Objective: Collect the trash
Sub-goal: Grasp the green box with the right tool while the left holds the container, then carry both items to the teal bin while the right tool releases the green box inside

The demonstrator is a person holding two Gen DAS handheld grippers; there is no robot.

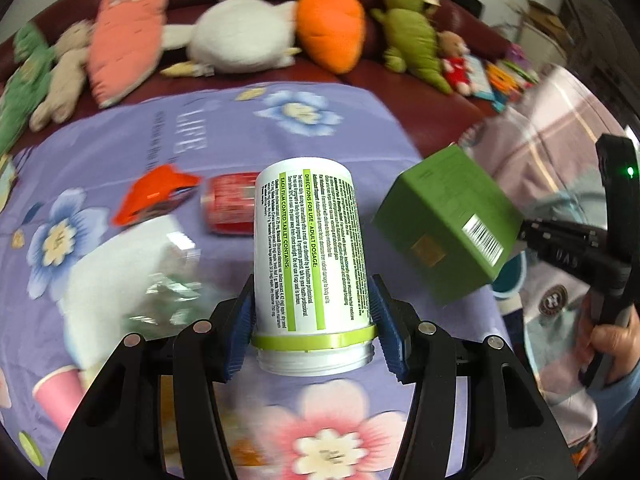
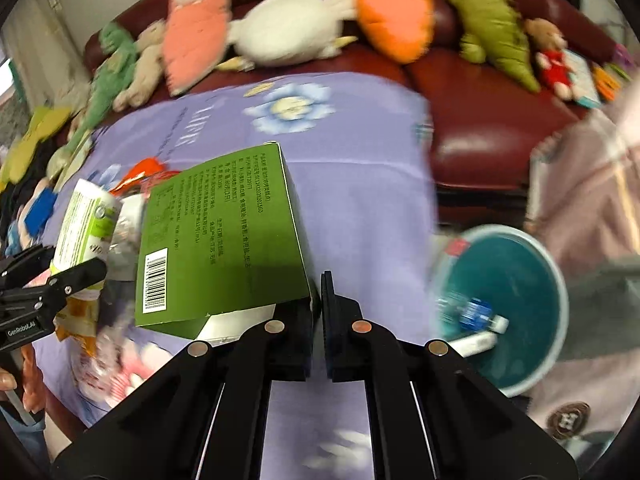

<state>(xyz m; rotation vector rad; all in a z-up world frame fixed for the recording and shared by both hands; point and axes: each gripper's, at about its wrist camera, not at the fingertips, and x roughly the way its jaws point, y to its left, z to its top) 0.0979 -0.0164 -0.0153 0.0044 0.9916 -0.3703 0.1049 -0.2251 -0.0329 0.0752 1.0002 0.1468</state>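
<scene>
Above purple floral cloth (image 1: 224, 128), left tool (image 1: 314, 320) clamping white bottle (image 1: 308, 248) (lidless), right tool (image 2: 318, 304) nearly closed, pinching green box (image 2: 224, 240).

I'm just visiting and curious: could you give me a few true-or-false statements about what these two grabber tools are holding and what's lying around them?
1. The left gripper has its jaws clamped on a white supplement bottle. True.
2. The right gripper holds a red can. False: it pinches a green box; the red can lies on the purple cloth.
3. The teal bin already has items in it. True.
4. The sofa behind is bare. False: plush toys lie along it, including an orange carrot.
</scene>
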